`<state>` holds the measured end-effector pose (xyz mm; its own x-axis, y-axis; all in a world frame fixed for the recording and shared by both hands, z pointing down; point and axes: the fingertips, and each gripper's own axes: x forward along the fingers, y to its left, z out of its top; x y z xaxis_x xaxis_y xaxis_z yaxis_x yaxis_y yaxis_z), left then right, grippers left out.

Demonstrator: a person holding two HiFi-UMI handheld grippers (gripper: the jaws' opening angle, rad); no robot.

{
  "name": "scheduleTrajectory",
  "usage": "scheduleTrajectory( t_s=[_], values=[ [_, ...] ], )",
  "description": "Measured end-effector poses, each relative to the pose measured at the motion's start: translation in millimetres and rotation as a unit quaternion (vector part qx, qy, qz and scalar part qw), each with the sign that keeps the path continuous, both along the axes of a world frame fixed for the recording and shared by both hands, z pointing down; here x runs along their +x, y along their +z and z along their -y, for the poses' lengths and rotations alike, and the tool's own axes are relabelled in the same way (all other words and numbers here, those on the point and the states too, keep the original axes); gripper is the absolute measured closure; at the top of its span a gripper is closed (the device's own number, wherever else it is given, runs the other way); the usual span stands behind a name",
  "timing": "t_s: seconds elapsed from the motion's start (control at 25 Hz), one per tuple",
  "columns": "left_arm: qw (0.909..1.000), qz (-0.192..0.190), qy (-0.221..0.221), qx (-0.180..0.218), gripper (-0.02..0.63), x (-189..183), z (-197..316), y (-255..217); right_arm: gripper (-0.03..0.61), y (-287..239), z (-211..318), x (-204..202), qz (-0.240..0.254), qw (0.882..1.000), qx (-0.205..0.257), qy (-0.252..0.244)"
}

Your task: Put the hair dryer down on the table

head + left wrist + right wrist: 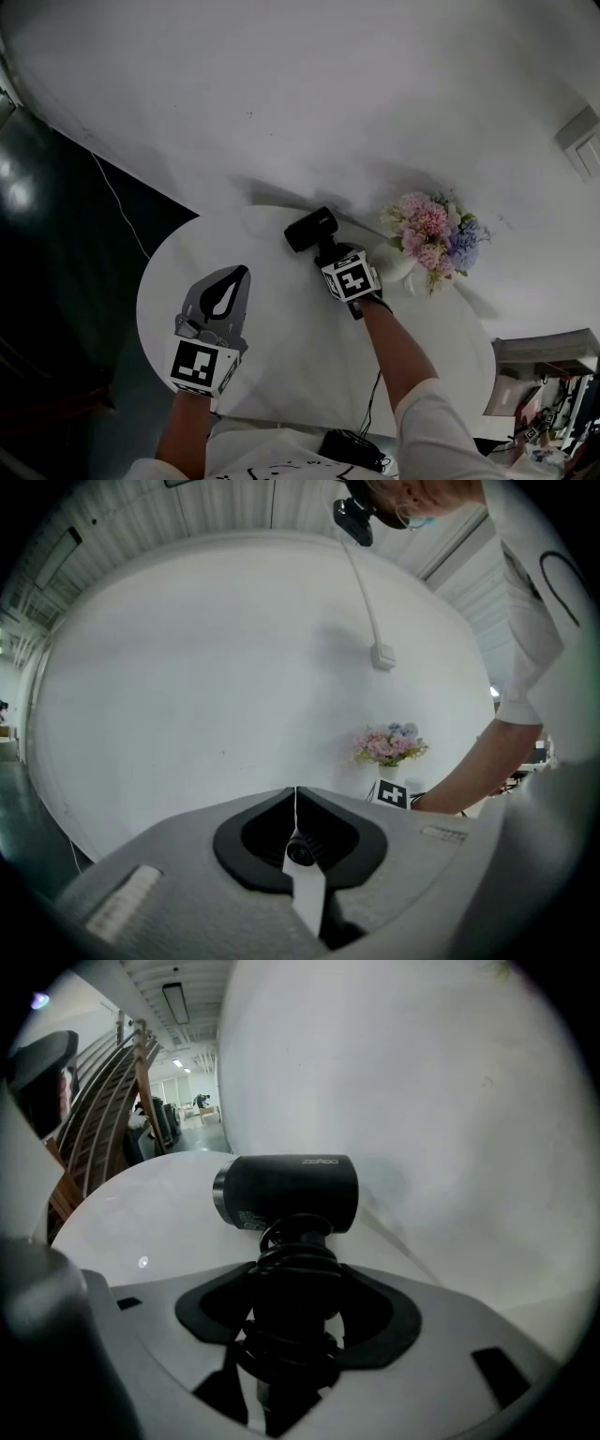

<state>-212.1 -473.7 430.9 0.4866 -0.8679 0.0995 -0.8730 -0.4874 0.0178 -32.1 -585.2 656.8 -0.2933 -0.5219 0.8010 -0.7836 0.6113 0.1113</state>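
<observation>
Left of the flowers (433, 234): the hair dryer (311, 230) is sitting in the right gripper (328, 253), over the far edge of the round white table (281, 356), with its barrel lying crosswise close to the wall.
Right gripper: its jaws are clamping the dryer's handle, which has the black cord wound round it; the barrel is standing just past the jaw tips.
Left gripper (239, 274): it is hovering well to the left of the flowers, over the table's near side, with its jaws pressed together and nothing between them.
Contact: no view is showing clearly whether the dryer is touching the tabletop; it is looking slightly raised.
Progress: judging by the firm grip, the dryer is at the table but not yet put down.
Remaining: lowering it until it is resting on the table left of the flowers, then parting the jaws and drawing them off the handle.
</observation>
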Motion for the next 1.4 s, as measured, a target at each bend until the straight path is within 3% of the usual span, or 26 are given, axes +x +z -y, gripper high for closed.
scheduleTrajectory(
  t_s=[0.36, 0.76, 1.0, 1.4],
  values=[
    [1.0000, -0.002, 0.003, -0.002, 0.594, -2, -5, 2, 0.311, 5, 0, 2, 0.000, 1.000, -0.024, 0.014],
    [0.9998, -0.009, 0.016, 0.002, 0.594, 6, -13, -2, 0.281, -9, -1, 6, -0.018, 0.999, 0.014, 0.037],
    [0.9998, -0.009, 0.016, 0.000, 0.594, 9, -27, 0, 0.282, -37, -9, 5, -0.004, 0.997, 0.063, 0.046],
    [0.9992, -0.016, 0.002, 0.038, 0.594, 17, -62, -35, 0.285, -69, -61, 9, 0.026, 0.996, 0.077, 0.035]
  ],
)
